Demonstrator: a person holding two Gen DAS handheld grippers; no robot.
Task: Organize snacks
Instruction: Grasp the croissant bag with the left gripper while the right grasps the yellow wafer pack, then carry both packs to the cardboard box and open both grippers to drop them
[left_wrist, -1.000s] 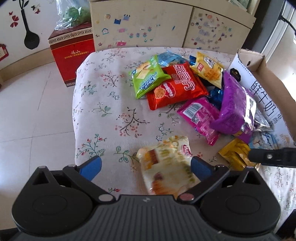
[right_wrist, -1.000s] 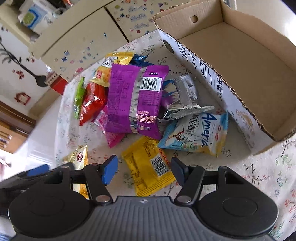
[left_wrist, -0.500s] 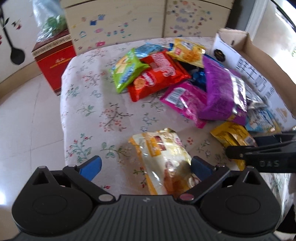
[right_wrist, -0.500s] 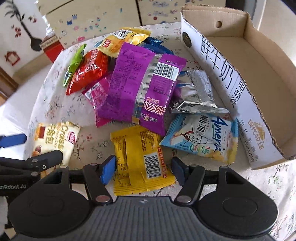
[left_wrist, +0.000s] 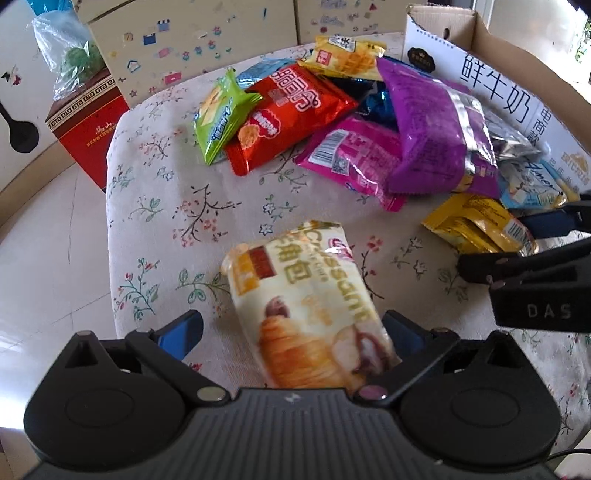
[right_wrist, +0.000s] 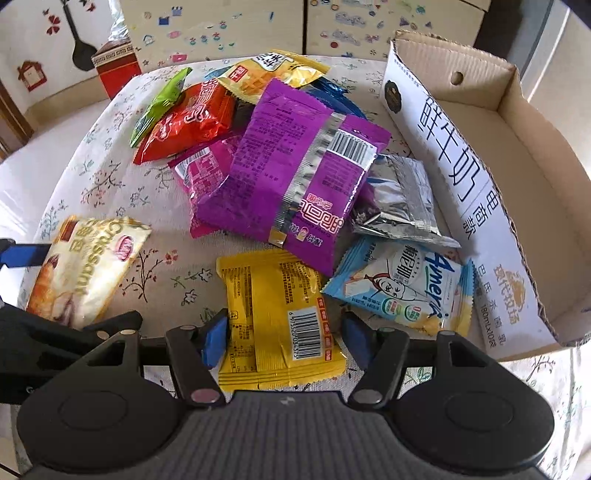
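A: Left gripper (left_wrist: 291, 328)?
B: Spread wide over the croissant pack (left_wrist: 306, 306). Right pad sits at the pack's edge, can't tell if it touches; left pad is well clear. Pack lies flat on the cloth (left_wrist: 166, 206), its near end hidden behind the gripper body.

A: Right gripper (right_wrist: 284, 334)?
B: Jaws apart, straddling the yellow pack (right_wrist: 277, 314). Pads sit just beside its edges, no pinch visible. Pack flat on the cloth, near end partly hidden by the gripper.

A: Other snacks?
B: Piled beside the box (right_wrist: 491, 236). Purple pack (right_wrist: 295, 173) on top, covering much of the pink pack (right_wrist: 207, 173) and part of the silver pack (right_wrist: 399, 195). Red pack (right_wrist: 188, 122) and green pack (right_wrist: 159, 103) at the far left, waffle pack (right_wrist: 266, 74) at the back. Dark blue wrappers under the pile, mostly buried, can't read them. Light blue pack (right_wrist: 402, 284) lies against the box wall.

A: Box contents?
B: Only bare cardboard shows; its right side is cut off by the frame.
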